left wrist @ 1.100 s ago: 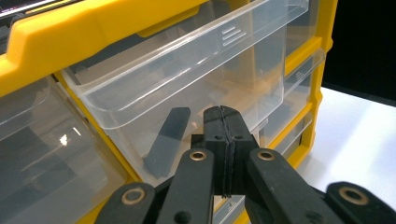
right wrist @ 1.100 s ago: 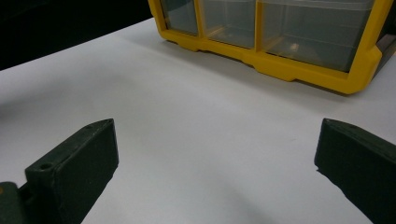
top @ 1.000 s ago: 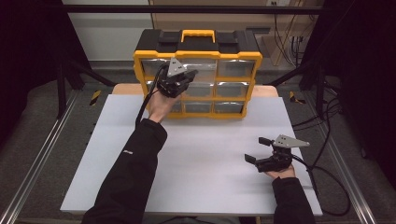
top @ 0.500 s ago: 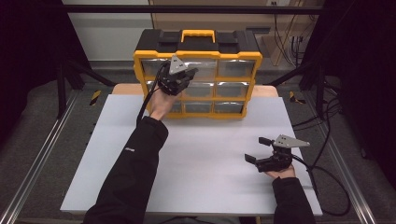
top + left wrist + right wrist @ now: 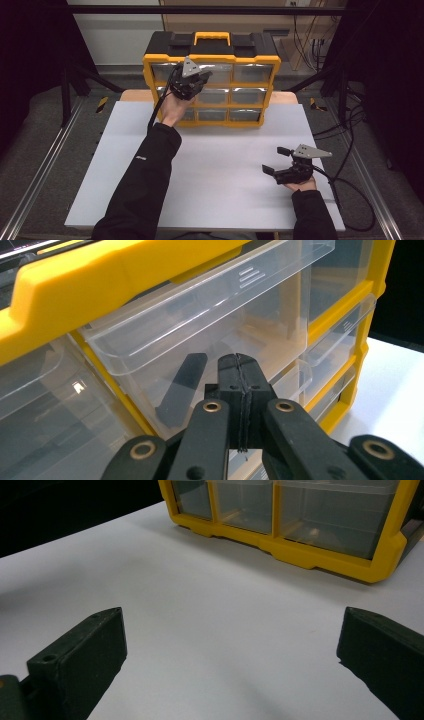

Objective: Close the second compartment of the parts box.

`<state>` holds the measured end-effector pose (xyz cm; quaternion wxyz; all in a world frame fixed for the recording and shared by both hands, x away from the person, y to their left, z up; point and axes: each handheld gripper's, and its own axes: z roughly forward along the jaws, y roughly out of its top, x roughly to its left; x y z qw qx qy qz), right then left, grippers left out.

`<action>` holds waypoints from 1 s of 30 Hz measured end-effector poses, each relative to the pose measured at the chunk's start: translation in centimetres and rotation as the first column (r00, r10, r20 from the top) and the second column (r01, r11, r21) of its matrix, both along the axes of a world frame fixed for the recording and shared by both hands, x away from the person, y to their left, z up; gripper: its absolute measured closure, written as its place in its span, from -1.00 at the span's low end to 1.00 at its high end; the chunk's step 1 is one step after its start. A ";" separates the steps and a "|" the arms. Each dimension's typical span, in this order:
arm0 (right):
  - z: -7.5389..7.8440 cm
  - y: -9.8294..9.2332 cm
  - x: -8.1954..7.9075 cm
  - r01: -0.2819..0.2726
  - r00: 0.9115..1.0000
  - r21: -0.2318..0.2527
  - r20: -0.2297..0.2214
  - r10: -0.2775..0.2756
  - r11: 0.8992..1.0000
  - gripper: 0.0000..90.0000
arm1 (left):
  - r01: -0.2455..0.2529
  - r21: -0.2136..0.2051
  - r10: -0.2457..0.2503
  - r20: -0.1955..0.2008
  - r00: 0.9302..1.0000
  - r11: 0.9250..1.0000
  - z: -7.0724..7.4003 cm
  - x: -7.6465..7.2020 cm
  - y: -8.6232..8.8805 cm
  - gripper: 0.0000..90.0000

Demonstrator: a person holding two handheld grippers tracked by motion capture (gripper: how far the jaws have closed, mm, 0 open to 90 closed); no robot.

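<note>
unmoved: shut left gripper (image 5: pixel 241 371) at clear plastic drawer (image 5: pixel 200 335)

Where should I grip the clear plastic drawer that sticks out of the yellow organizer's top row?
Probably by the lip along the clear plastic drawer front's top edge, coming straight in from the front with jaws above and below it. The lip juts forward; the face below is smooth. The left hand-held gripper, now shut, must open first.

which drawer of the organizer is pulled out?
The top-row drawer at the closed left gripper, in the left gripper view. Its clear front juts forward of the yellow frame; the neighbouring drawers sit flush in their slots.
</note>
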<state>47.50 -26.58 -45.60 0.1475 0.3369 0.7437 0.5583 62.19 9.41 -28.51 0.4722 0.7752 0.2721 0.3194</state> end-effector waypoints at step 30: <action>0.0 0.0 0.0 -0.001 1.000 -0.001 -0.002 0.001 1.000 -0.99 | -0.026 0.019 0.026 -0.001 1.000 0.999 0.2 0.8 -0.3 0.99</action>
